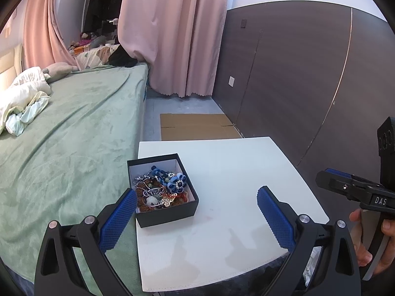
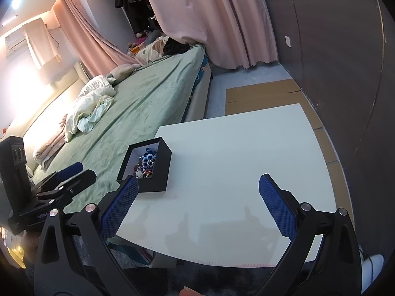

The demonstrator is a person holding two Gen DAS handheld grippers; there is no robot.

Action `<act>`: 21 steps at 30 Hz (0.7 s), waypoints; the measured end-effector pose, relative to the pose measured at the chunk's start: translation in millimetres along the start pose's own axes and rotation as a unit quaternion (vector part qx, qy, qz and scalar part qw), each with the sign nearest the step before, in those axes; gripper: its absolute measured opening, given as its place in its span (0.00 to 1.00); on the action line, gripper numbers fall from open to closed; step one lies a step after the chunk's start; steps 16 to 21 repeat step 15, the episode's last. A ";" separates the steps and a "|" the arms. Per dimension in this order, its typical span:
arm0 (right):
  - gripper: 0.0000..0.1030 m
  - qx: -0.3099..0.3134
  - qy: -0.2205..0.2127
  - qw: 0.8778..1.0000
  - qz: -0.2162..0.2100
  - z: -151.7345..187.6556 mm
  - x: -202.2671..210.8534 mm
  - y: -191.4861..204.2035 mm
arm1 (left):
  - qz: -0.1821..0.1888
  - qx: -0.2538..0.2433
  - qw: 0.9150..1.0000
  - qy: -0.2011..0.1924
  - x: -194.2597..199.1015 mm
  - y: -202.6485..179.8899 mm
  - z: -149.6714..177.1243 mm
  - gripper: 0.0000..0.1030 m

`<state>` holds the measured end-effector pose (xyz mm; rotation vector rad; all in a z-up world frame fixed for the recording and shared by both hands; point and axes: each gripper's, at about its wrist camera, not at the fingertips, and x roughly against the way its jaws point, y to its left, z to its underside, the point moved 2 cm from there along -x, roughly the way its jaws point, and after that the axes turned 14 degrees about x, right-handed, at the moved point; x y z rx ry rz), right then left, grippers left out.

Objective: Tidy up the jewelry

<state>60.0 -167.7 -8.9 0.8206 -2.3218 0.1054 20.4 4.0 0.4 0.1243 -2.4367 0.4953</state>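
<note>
A small black box [image 1: 170, 213] with a white inside stands open near the left edge of the white table [image 1: 234, 172]. It holds a tangle of jewelry [image 1: 160, 187]: a blue flower piece, beads and silver chains. My left gripper [image 1: 197, 197] is open and empty, its jaws wide apart just short of the box. My right gripper [image 2: 197, 185] is open and empty over the table's near side, with the box [image 2: 154, 170] by its left finger. The jewelry [image 2: 145, 162] shows inside. Each gripper shows at the edge of the other's view.
A bed with a green cover [image 1: 69, 133] runs along the table's left side, with crumpled bedding on it. Flat cardboard [image 1: 197, 125] lies on the floor beyond the table. A dark panelled wall [image 1: 296, 74] is on the right, and pink curtains [image 1: 167, 34] hang behind.
</note>
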 end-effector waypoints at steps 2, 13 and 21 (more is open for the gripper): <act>0.95 -0.001 0.000 1.000 0.000 -0.2 0.5 0.1 | 0.001 0.000 1.000 0.000 0.4 0.1 0.1 0.92; 0.95 -0.006 0.001 1.000 0.000 1.6 0.7 0.5 | -0.002 0.002 1.000 0.003 -0.7 0.1 -0.1 0.92; 0.95 -0.007 0.001 1.000 0.000 2.0 0.6 0.8 | -0.002 0.001 1.000 0.004 -0.7 0.4 -0.1 0.92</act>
